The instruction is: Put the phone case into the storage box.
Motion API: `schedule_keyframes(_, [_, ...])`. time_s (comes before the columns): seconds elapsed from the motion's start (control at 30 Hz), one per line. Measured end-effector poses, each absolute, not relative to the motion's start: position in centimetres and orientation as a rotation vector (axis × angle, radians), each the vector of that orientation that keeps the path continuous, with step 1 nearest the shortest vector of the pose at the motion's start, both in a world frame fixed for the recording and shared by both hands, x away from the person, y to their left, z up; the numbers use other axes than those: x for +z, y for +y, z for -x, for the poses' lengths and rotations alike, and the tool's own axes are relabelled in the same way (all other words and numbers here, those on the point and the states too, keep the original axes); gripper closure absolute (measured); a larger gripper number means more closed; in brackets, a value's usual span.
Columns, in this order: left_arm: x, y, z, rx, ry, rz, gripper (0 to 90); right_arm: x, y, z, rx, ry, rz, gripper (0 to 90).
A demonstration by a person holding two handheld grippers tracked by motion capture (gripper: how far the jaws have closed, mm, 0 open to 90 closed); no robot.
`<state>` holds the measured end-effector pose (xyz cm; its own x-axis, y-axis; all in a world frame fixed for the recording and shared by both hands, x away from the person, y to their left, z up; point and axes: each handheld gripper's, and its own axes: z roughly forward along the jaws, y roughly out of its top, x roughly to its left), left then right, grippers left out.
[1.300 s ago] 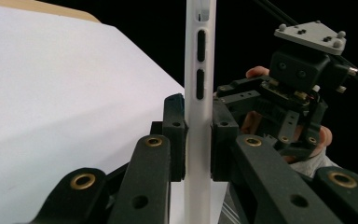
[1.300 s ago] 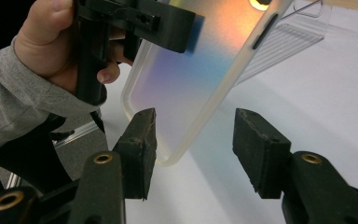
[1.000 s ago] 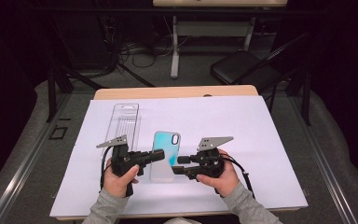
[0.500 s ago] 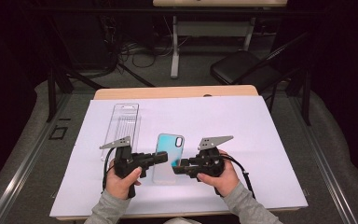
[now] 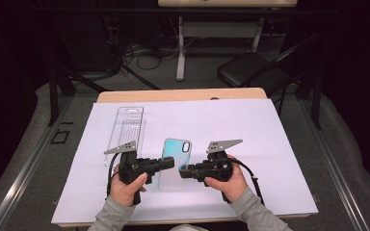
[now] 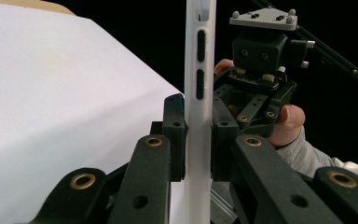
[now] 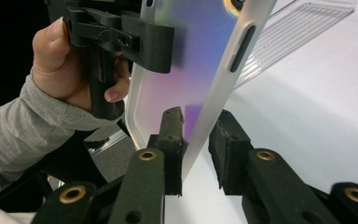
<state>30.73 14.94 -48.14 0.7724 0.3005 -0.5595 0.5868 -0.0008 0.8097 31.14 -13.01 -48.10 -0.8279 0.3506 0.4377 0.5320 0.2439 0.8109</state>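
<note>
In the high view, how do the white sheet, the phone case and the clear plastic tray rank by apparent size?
1. white sheet
2. clear plastic tray
3. phone case
The tray and case look close; the case is lifted nearer the camera, so their order is unsure.

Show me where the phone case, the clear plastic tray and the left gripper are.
phone case (image 5: 176, 154): high view, middle of its teal back.
clear plastic tray (image 5: 127, 126): high view, its ribbed middle.
left gripper (image 6: 197, 140): left gripper view, midway between its fingertips.

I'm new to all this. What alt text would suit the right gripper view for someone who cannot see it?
A translucent phone case stands tilted between the right gripper's two black jaws, which have just been closing but are not yet clamped. Behind, the left gripper is shut on the case's far edge, above white paper.
</note>
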Motion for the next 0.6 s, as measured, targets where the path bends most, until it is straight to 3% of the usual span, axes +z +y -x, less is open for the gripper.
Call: schedule_keyframes(0.6, [-48.14,14.89,-30.66,-0.257,0.73,-1.593,81.0,-48.23,-13.24,-31.3,-1.61,-2.258,0.904,78.9])
